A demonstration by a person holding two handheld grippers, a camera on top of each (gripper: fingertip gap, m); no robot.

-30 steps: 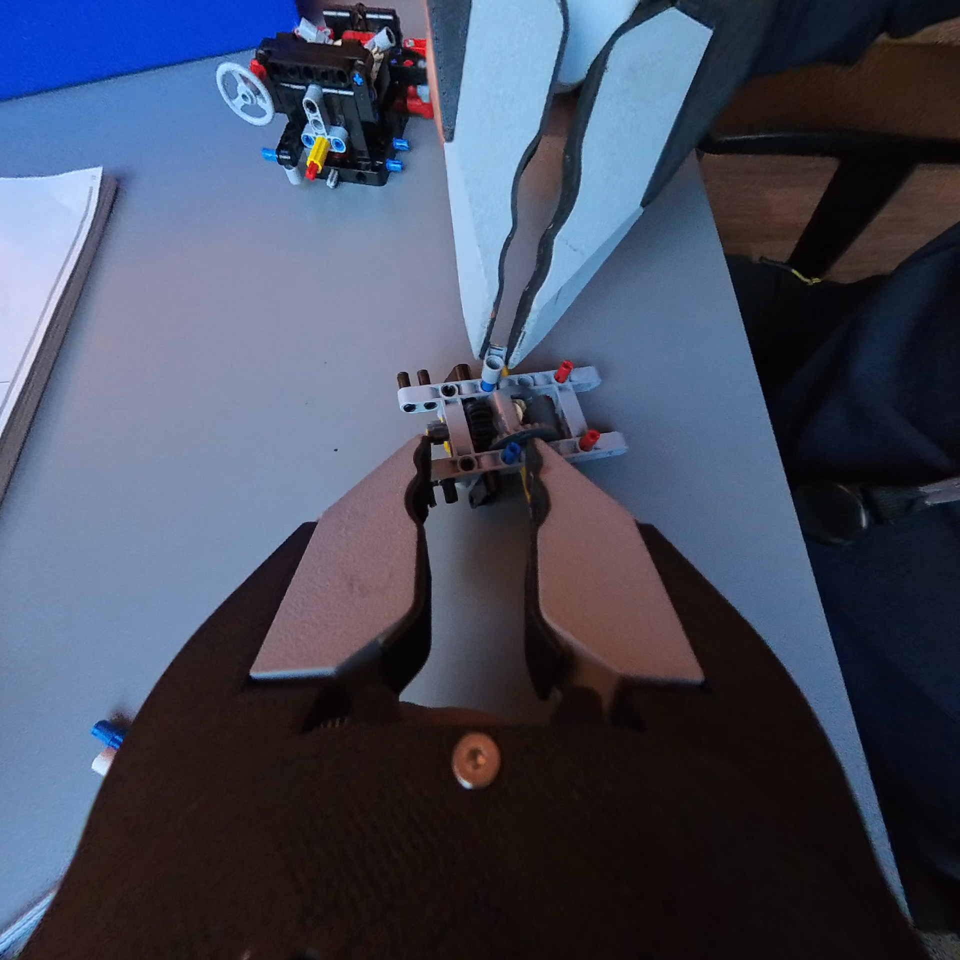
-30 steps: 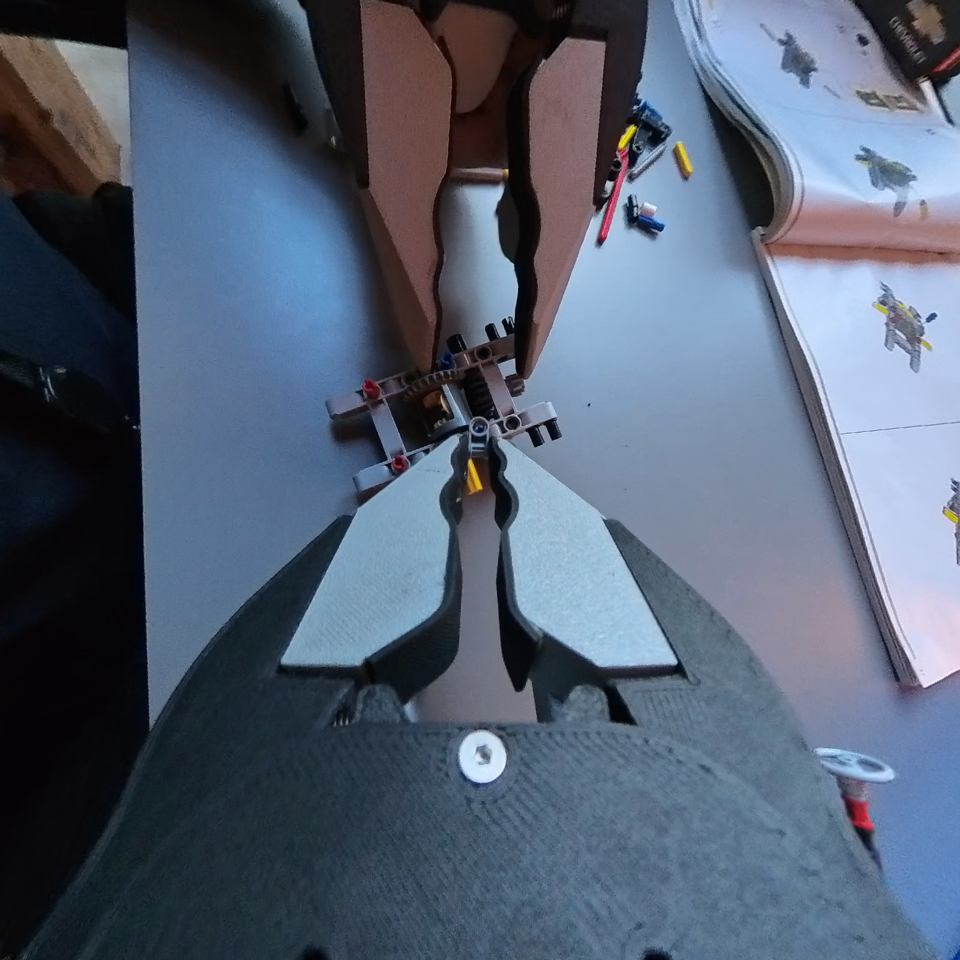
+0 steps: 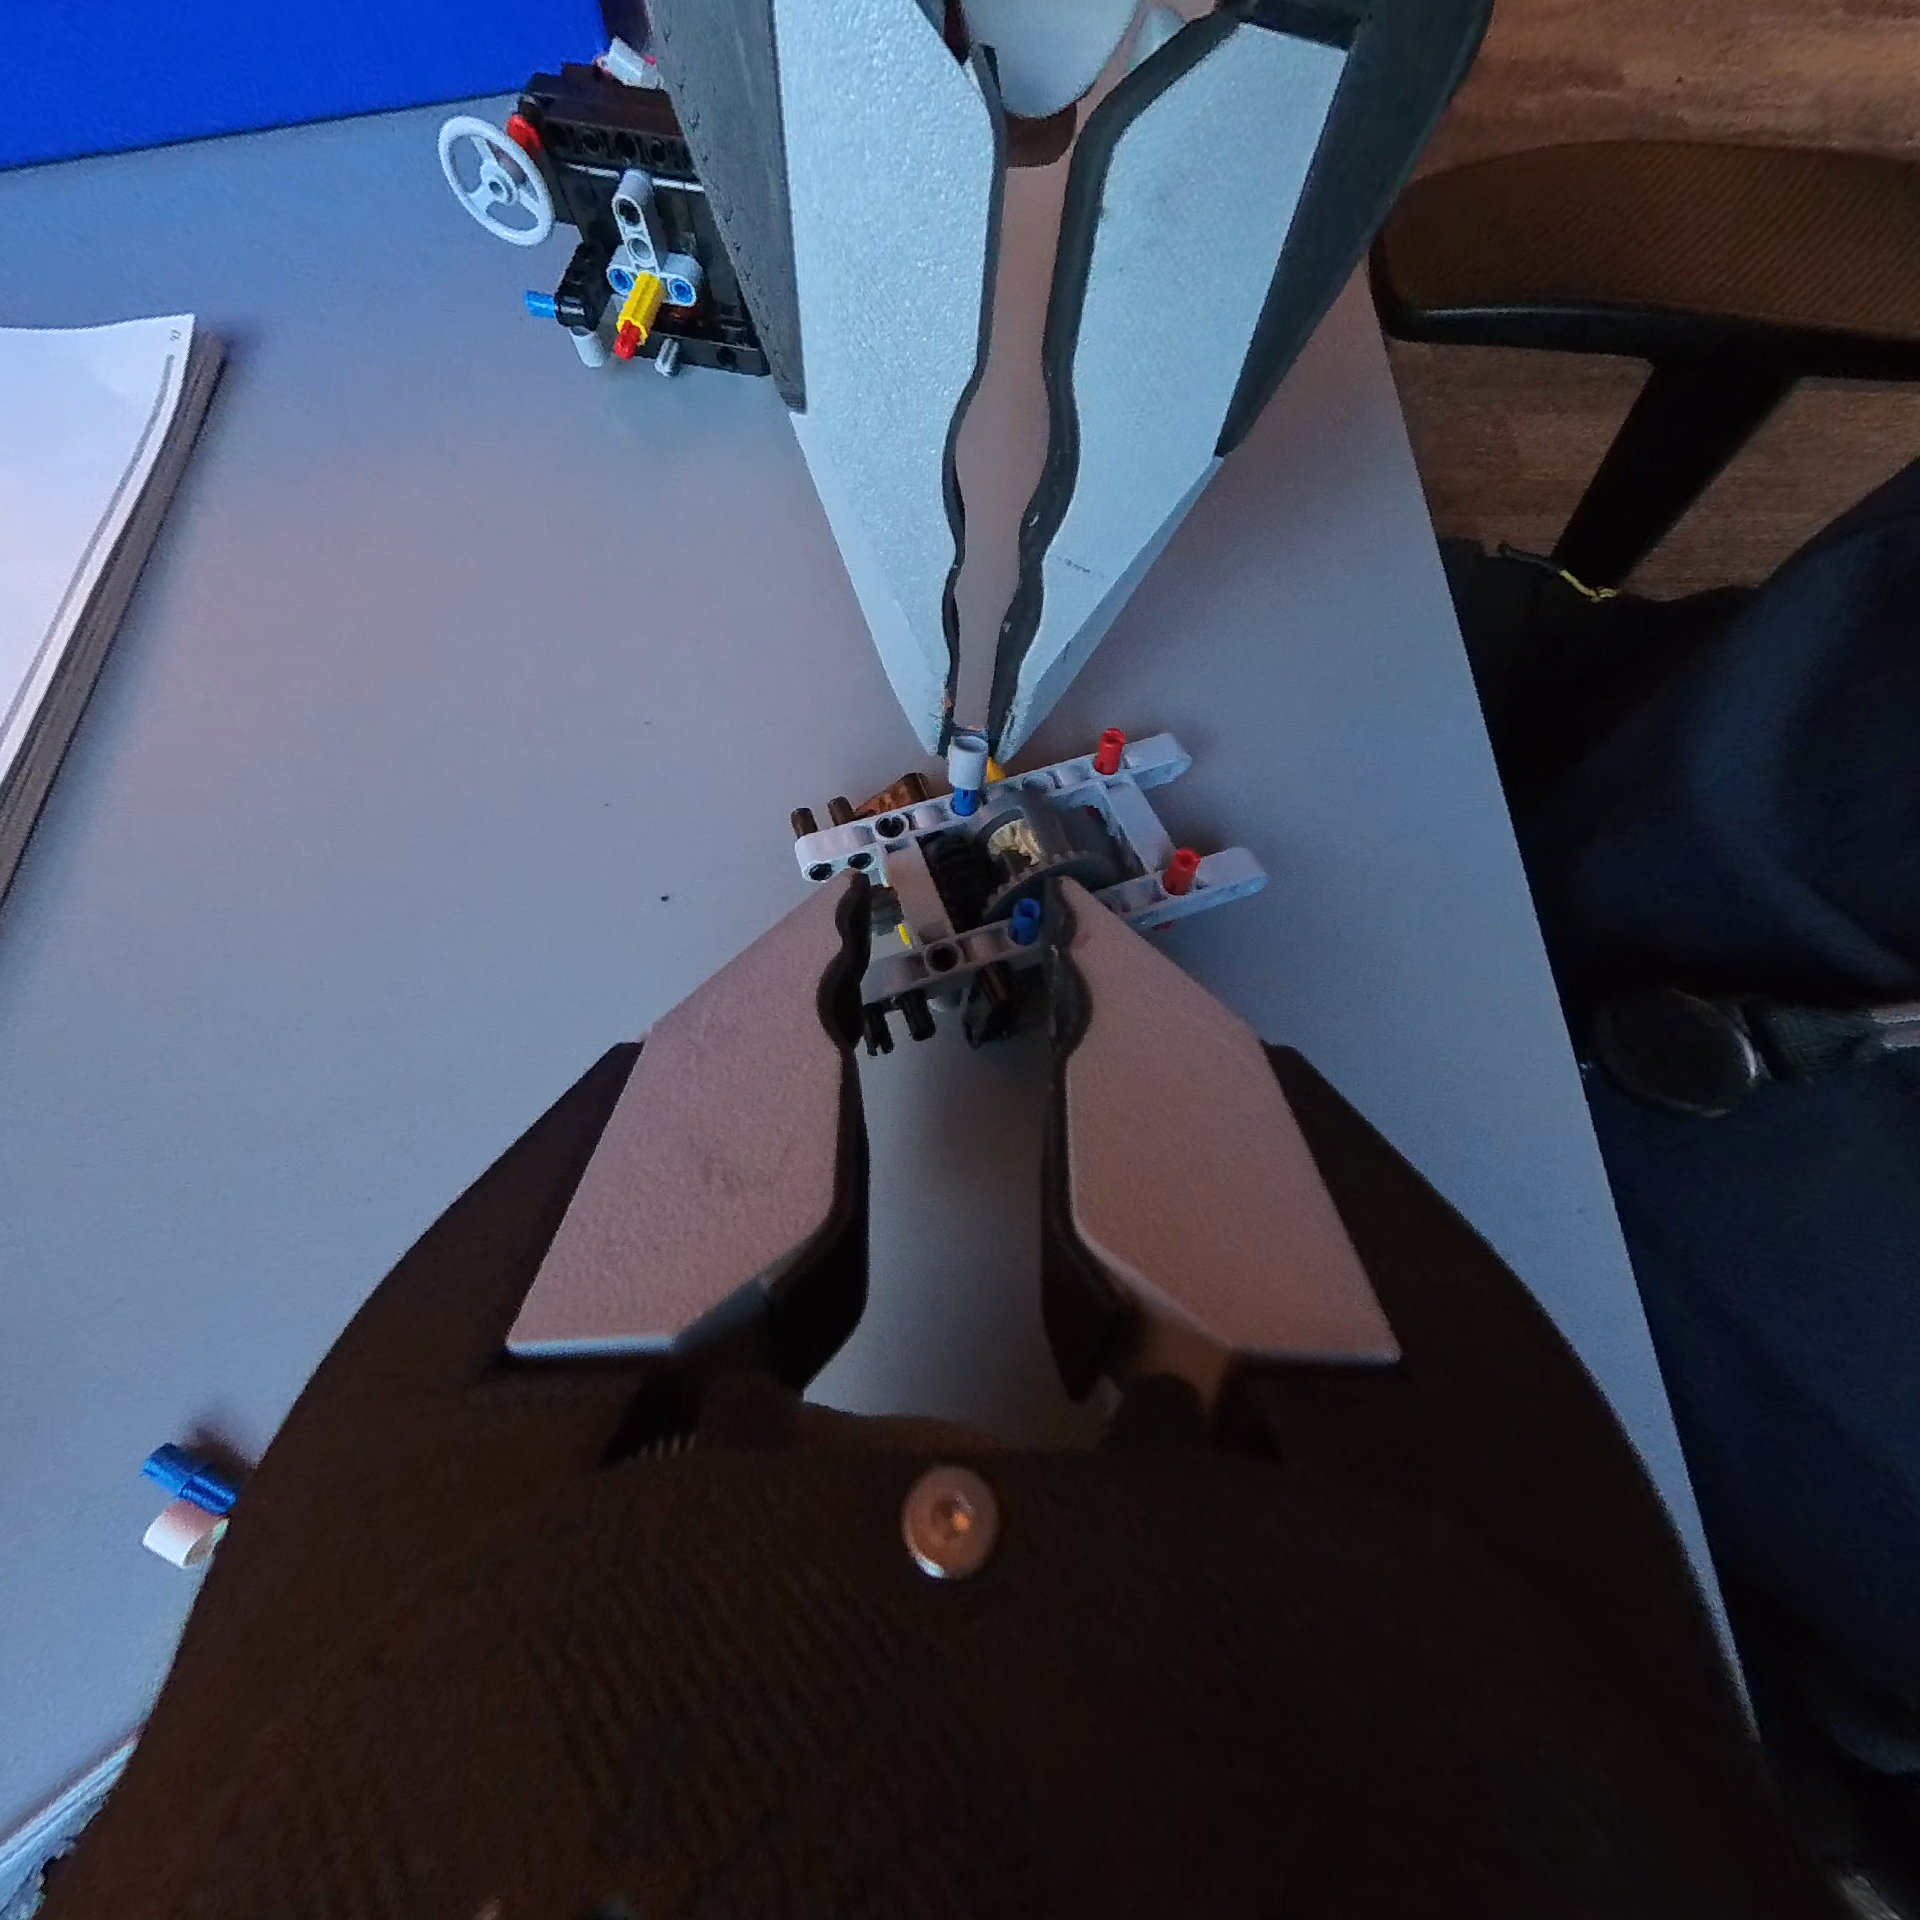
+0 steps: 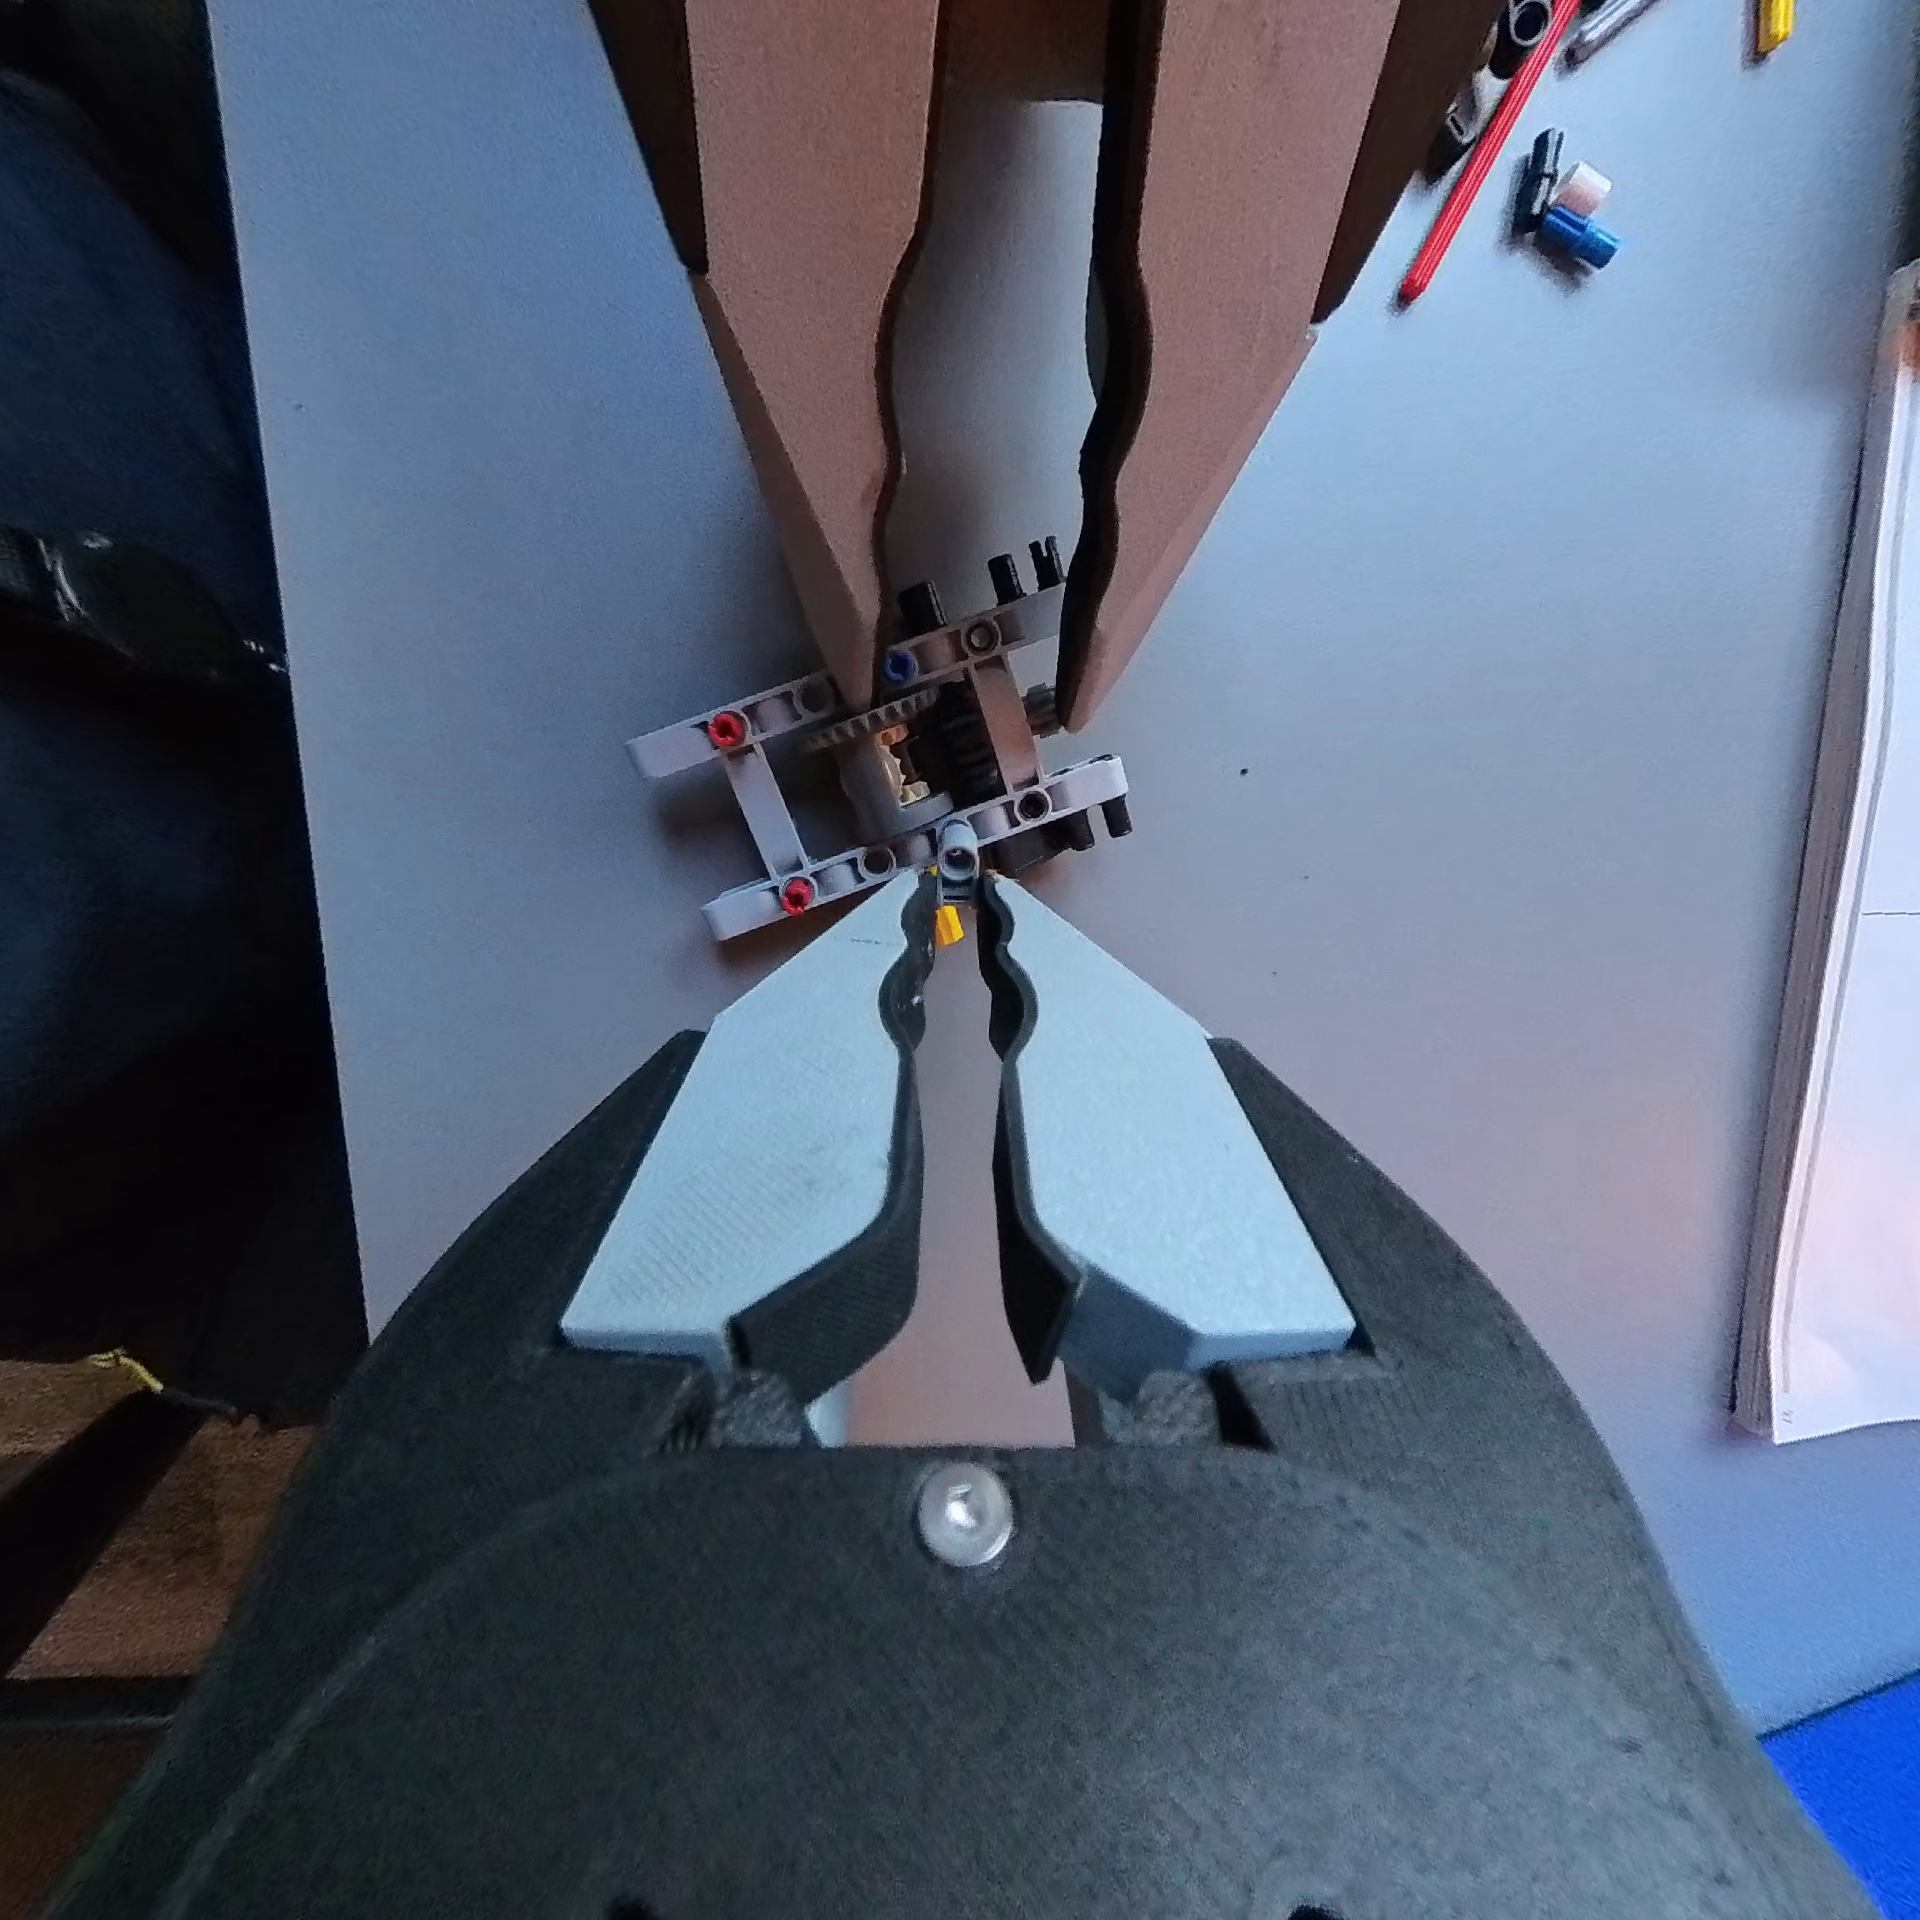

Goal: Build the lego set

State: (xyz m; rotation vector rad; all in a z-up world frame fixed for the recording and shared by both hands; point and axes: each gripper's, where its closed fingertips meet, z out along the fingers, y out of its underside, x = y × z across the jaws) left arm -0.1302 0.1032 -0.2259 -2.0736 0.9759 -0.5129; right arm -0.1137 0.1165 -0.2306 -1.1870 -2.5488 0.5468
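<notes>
A grey beam frame with gears, red pins and black pins [image 3: 1132, 821] lies on the grey table [image 3: 468, 727] near its right edge. My left gripper [image 3: 956, 904] has brown fingers closed on the frame's near end, pads against its sides; it also shows in the right wrist view [image 4: 966, 696]. My right gripper [image 4: 951, 894], with pale blue fingers, is shut on a small grey connector with a blue pin [image 3: 966, 769] at the frame's far beam. A yellow piece [image 4: 945, 927] sits between its pads behind the connector [image 4: 956, 850]. The frame [image 4: 758, 800] lies flat between both grippers.
A black model with a white wheel [image 3: 497, 192] stands at the back. A white booklet [image 3: 83, 499] lies at the left, also in the right wrist view [image 4: 1870, 935]. Loose blue and white pieces [image 3: 187, 1496] and a red axle [image 4: 1475, 166] lie nearby. A person in dark clothes [image 3: 1714, 831] sits beyond the table edge. The grippers are tip to tip, or close to it. The red axle [image 4: 1475, 166] is about equally far from each gripper, around 15 centimeters.
My left fingers have closed a little onto the frame's near end. My right gripper stays shut on the small connector at the same spot on the far beam.
</notes>
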